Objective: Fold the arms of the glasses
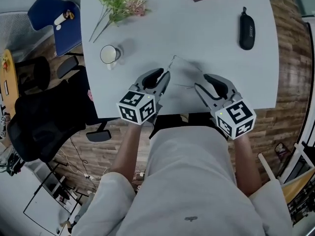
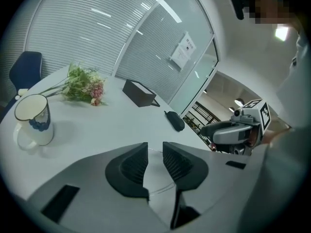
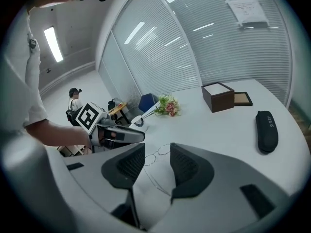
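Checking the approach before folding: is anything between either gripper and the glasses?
Nothing visible. The glasses lie on bare table at the tips of the left gripper and right gripper; mug, flowers and case sit well away.

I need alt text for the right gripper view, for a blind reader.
Open jaws of the right gripper frame thin wire glasses lying on a white table. The left gripper enters from the left; a black case, a brown box and flowers lie farther back.
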